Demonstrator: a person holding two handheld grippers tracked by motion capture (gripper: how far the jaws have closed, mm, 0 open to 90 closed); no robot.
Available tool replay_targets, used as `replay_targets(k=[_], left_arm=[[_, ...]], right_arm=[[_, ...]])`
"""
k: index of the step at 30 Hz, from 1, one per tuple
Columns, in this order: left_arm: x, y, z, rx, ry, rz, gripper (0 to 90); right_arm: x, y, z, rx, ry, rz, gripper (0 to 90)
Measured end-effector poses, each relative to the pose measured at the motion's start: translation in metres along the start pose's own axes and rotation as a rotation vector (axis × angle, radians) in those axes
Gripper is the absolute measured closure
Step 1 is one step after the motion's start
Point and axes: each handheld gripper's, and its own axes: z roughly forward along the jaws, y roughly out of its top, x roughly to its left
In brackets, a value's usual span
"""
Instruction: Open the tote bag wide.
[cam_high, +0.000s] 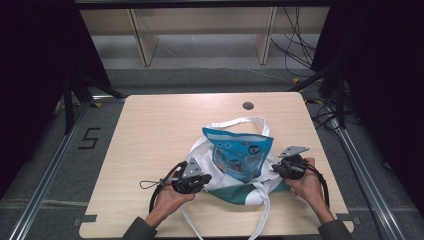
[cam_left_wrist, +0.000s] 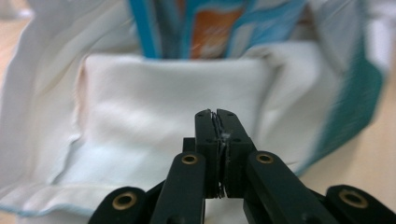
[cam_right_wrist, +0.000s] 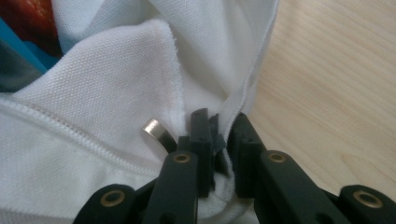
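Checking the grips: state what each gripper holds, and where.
Left gripper pinches the white bag's near cloth edge; right gripper pinches its side hem.

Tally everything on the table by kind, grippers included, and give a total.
Cloth tote bag: 1
Blue snack packet standing in the bag: 1
Handheld grippers, left gripper and right gripper, each at a side of the bag: 2
Total: 4

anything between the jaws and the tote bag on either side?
Nothing visible. The left gripper is closed on the tote bag fabric at its near left edge; the right gripper has its jaws around the bag's right edge. The blue snack bag sits inside, clear of both.
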Motion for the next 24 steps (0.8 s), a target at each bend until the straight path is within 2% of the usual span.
replay_targets(k=[1, 3, 4, 6, 9, 12, 13, 15, 16, 17, 19, 20, 21, 22, 24], left_arm=[[0.004, -0.006, 0.009, 0.044, 0.03, 0.017, 87.5], [0.01, -0.012, 0.02, 0.095, 0.059, 0.059, 88.2], [0.012, -0.011, 0.021, 0.092, 0.055, 0.054, 89.2], [0.015, -0.008, 0.022, 0.114, 0.098, 0.094, 89.1], [0.025, -0.008, 0.025, 0.097, 0.111, 0.059, 89.2], [0.034, -0.006, 0.029, 0.096, 0.128, 0.046, 89.2], [0.037, -0.005, 0.03, 0.1, 0.135, 0.057, 89.3], [0.042, -0.004, 0.033, 0.087, 0.158, 0.024, 89.3], [0.046, -0.004, 0.033, 0.091, 0.151, 0.034, 89.3], [0.049, -0.003, 0.033, 0.09, 0.142, 0.022, 89.2], [0.053, -0.003, 0.035, 0.081, 0.153, -0.001, 89.3], [0.056, -0.002, 0.035, 0.089, 0.157, 0.02, 89.2], [0.057, -0.001, 0.038, 0.078, 0.167, -0.008, 89.2], [0.06, -0.001, 0.039, 0.073, 0.17, 0.001, 89.2], [0.062, 0.0, 0.041, 0.065, 0.178, -0.023, 89.2]], right_arm=[[-0.001, 0.001, 0.002, -0.008, -0.004, -0.012, 82.1], [-0.006, 0.006, 0.008, -0.023, -0.018, -0.042, 82.2], [-0.008, 0.008, 0.012, -0.03, -0.02, -0.043, 82.3], [-0.013, 0.016, 0.019, -0.033, -0.023, -0.048, 82.3], [-0.017, 0.027, 0.028, -0.042, -0.031, -0.051, 82.5], [-0.021, 0.038, 0.038, -0.046, -0.053, -0.073, 82.6], [-0.021, 0.041, 0.041, -0.045, -0.056, -0.063, 82.5], [-0.024, 0.048, 0.046, -0.043, -0.059, -0.057, 82.6], [-0.026, 0.05, 0.049, -0.055, -0.061, -0.047, 82.6], [-0.026, 0.052, 0.05, -0.057, -0.054, -0.024, 82.6], [-0.031, 0.055, 0.053, -0.056, -0.049, -0.03, 82.6], [-0.031, 0.056, 0.055, -0.065, -0.054, -0.021, 82.6], [-0.033, 0.058, 0.056, -0.061, -0.054, -0.029, 82.6], [-0.034, 0.06, 0.058, -0.066, -0.055, -0.021, 82.6], [-0.036, 0.062, 0.06, -0.07, -0.051, -0.005, 82.6]])
